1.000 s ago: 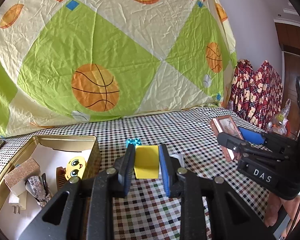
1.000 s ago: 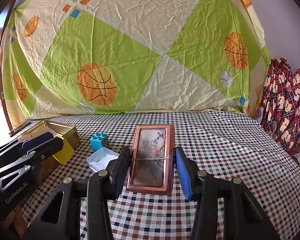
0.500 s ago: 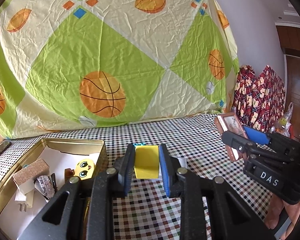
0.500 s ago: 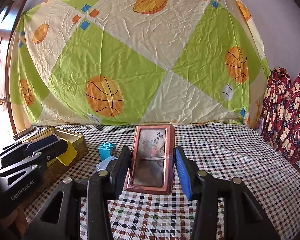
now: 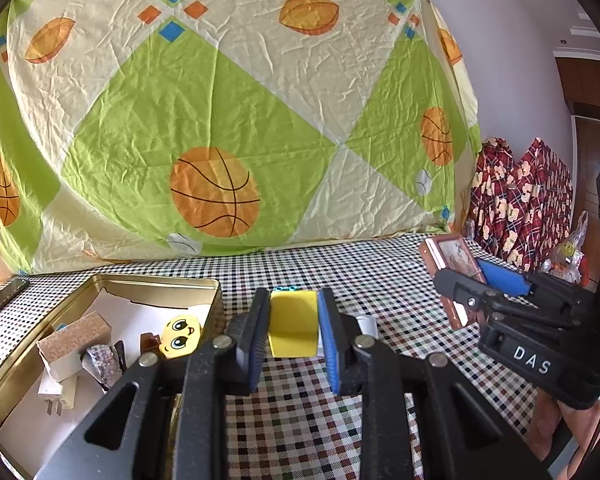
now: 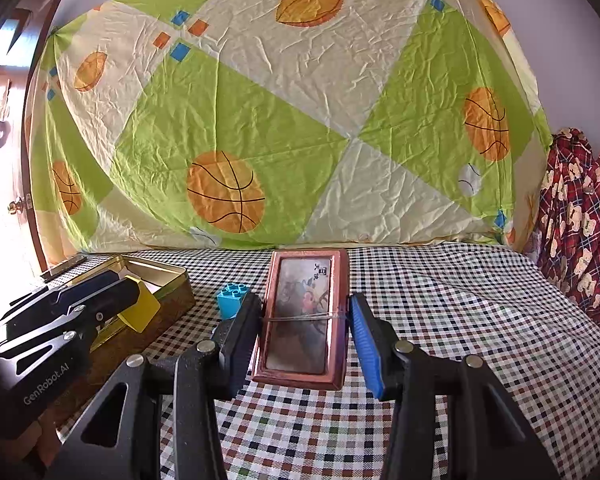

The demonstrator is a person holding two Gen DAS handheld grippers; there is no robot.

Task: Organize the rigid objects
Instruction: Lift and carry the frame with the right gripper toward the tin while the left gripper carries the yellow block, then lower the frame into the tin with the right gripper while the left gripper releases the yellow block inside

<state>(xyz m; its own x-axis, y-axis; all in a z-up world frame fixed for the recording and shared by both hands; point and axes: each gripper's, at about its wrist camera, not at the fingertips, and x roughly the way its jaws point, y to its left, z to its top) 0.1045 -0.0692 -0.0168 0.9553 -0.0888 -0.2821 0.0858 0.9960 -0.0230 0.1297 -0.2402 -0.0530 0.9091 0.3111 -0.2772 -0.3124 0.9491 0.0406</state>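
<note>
My left gripper is shut on a yellow block and holds it above the checked tablecloth, just right of an open gold tin. It also shows in the right wrist view, with the yellow block over the tin's near rim. My right gripper is shut on a copper-framed picture box, held above the cloth. It shows in the left wrist view with the box. A blue toy brick stands on the cloth between the grippers.
The tin holds a yellow face toy, a cork-topped block, a white plug and small dark items. A white item lies behind the left fingers. A basketball-print sheet hangs behind the table. Red patterned cloth is at the right.
Both grippers have risen and tilted up, keeping their holds. The blue brick and white item now sit lower and more hidden behind the fingers. The tin has not moved.
</note>
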